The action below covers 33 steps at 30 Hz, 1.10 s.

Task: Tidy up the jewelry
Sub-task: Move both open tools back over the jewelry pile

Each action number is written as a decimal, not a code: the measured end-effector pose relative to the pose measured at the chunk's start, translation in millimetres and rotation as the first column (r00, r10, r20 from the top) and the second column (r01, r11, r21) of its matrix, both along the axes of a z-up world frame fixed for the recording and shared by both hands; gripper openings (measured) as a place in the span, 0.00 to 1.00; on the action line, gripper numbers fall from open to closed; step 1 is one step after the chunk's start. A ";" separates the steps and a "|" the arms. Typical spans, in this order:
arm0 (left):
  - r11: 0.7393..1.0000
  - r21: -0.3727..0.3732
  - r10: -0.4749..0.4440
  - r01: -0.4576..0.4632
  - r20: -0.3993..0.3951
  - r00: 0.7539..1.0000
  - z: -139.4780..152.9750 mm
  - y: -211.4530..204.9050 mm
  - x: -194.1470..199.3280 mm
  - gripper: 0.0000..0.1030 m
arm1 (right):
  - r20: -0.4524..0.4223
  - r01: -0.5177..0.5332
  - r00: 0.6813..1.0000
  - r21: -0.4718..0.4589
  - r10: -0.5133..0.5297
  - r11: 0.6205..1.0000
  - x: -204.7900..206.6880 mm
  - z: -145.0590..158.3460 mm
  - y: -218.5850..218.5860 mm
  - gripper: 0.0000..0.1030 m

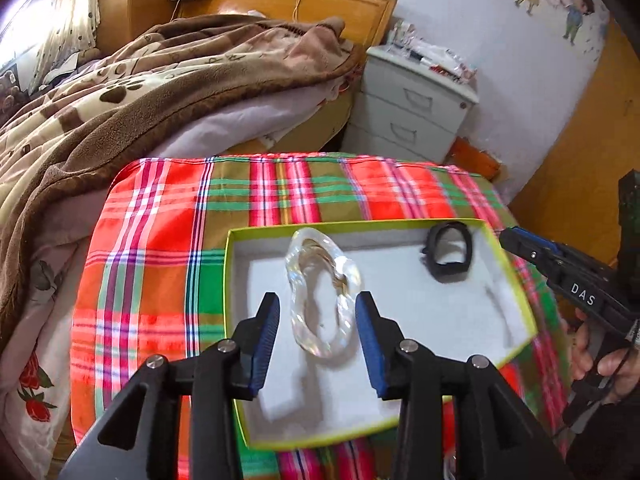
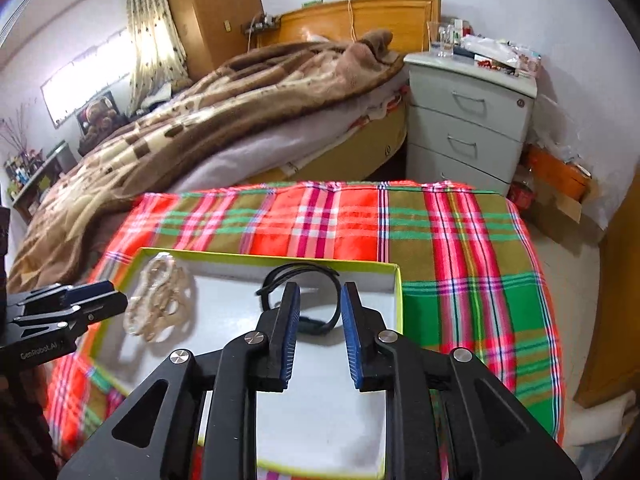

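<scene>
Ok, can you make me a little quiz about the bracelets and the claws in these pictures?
1. True or false: the clear bracelet lies inside the green-edged box.
2. Which claw has the black bracelet straight ahead of its fingers? A) left claw B) right claw
3. Fill in: the box sits on a ______ cloth.

Key
1. True; it lies on the white floor of the box.
2. B; the black bracelet shows between the right claw's open fingers.
3. Plaid (red, green and olive checks).
</scene>
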State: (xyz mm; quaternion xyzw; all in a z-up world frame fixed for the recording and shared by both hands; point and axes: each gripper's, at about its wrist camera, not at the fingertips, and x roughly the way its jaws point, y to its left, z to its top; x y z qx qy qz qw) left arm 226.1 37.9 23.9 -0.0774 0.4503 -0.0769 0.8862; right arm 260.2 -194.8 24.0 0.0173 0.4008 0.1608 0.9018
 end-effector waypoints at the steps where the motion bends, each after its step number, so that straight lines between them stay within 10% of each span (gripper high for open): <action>1: 1.000 -0.006 -0.003 0.003 0.006 1.000 2.6 0.1 -5.3 0.40 | 0.007 0.001 1.000 0.012 -0.001 1.000 -6.3 2.6 -1.8 0.21; 17: 0.997 -0.062 -0.047 0.045 -0.021 0.999 -17.1 -3.8 -105.3 0.40 | 0.015 -0.084 0.996 0.047 0.084 0.995 -115.9 -17.0 2.6 0.36; 33: 0.995 -0.075 -0.066 0.060 -0.081 0.995 -44.6 -5.9 -146.0 0.40 | -0.106 -0.218 0.970 0.023 0.219 0.976 -126.1 -58.9 31.7 0.37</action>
